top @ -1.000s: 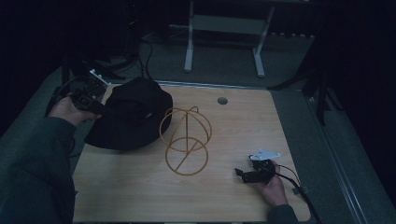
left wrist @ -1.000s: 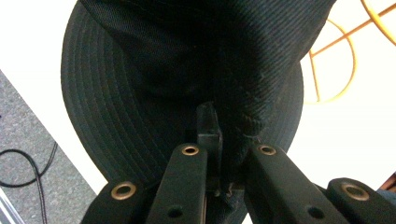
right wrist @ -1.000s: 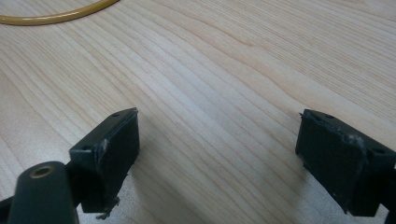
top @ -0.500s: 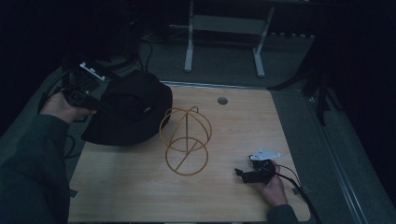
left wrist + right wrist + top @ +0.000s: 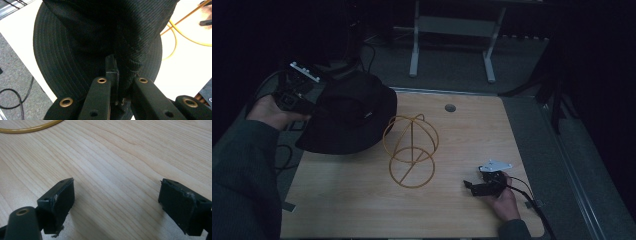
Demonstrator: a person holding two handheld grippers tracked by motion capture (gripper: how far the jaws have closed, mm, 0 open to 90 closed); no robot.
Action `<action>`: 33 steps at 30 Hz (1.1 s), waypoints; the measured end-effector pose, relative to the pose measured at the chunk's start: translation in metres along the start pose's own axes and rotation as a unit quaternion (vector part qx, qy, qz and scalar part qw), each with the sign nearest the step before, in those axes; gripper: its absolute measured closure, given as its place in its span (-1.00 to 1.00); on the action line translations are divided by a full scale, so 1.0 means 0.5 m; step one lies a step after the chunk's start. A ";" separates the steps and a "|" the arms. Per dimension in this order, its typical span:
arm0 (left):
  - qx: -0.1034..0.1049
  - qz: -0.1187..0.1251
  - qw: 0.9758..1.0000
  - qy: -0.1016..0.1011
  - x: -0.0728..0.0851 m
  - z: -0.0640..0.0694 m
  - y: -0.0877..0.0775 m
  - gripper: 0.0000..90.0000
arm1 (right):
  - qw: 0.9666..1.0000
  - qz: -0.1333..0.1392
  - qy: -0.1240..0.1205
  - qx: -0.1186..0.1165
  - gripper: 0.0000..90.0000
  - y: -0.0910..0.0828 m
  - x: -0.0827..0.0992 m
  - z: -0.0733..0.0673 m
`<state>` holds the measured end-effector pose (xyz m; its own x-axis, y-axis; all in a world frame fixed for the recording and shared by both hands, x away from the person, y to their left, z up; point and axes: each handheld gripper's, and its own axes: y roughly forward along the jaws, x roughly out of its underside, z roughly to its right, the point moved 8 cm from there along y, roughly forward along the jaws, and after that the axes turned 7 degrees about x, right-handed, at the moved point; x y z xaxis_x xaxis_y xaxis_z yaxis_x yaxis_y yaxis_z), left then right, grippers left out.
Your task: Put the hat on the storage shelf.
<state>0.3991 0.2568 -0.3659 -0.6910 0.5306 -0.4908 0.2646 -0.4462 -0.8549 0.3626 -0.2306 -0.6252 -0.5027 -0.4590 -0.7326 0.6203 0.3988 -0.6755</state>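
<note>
A black bucket hat [image 5: 354, 112] hangs over the table's left rear corner, its brim partly off the wood. My left gripper [image 5: 309, 97] is held up at the hat's left side. In the left gripper view it [image 5: 118, 82] is shut on a fold of the hat's [image 5: 75, 50] crown fabric. A yellow wire hat stand [image 5: 412, 150], a ring base with a domed frame, sits mid-table just right of the hat. My right gripper [image 5: 472, 186] rests on the table at the front right, jaws pointing left. In its own view the right gripper [image 5: 116, 202] stands open over bare wood, the stand's ring [image 5: 30, 128] ahead.
The wooden table [image 5: 362, 210] has a round cable hole [image 5: 450, 107] near its back edge. A grey metal frame [image 5: 452, 30] stands on the floor behind. Cables [image 5: 282, 150] lie on the floor to the left.
My left hand has risen and drifted left with the hat in its grip, lifting the hat's left side. The right hand and the wire stand have not moved.
</note>
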 end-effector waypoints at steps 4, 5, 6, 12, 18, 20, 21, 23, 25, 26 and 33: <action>-0.001 -0.001 1.000 0.005 -0.001 0.004 -0.012 0.97 | 1.000 0.000 0.000 0.000 -0.70 0.000 0.000 0.000; -0.001 -0.001 1.000 0.005 -0.001 0.004 -0.012 0.97 | 1.000 0.000 0.000 0.000 -0.70 0.000 0.000 0.000; -0.001 -0.002 1.000 0.005 -0.001 0.005 -0.014 0.97 | 1.000 0.000 0.000 0.000 -0.70 0.000 0.000 0.000; 0.000 0.008 1.000 0.006 -0.001 0.006 -0.029 0.97 | 1.000 0.000 0.000 0.000 -0.70 0.000 0.000 0.000; 0.004 0.015 1.000 0.006 -0.004 0.010 -0.043 0.97 | 1.000 0.000 0.000 0.000 -0.70 0.000 0.000 0.000; 0.005 0.019 1.000 0.007 -0.007 0.012 -0.048 0.97 | 1.000 0.000 0.000 0.000 -0.70 0.000 0.000 0.000; 0.005 0.020 1.000 0.008 -0.007 0.012 -0.049 0.97 | 1.000 0.000 0.000 0.000 -0.70 0.000 0.000 0.000; 0.006 0.022 1.000 0.008 -0.010 0.014 -0.052 0.97 | 1.000 0.000 0.000 0.000 -0.70 0.000 0.000 0.000; 0.004 0.022 1.000 0.009 -0.012 0.016 -0.057 0.97 | 1.000 0.000 0.000 0.000 -0.70 0.000 0.000 0.000; 0.004 0.022 1.000 0.009 -0.012 0.016 -0.057 0.97 | 1.000 0.000 0.000 0.000 -0.70 0.000 0.000 0.000; 0.006 0.035 0.999 0.008 -0.020 0.024 -0.075 0.97 | 1.000 0.000 0.000 0.000 -0.70 0.000 0.000 0.000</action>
<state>0.3879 0.2595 -0.3268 -0.6595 0.5096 -0.5526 0.3038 -0.4917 -0.8161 0.3625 -0.2305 -0.6252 -0.5029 -0.4590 -0.7324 0.6197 0.3992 -0.6757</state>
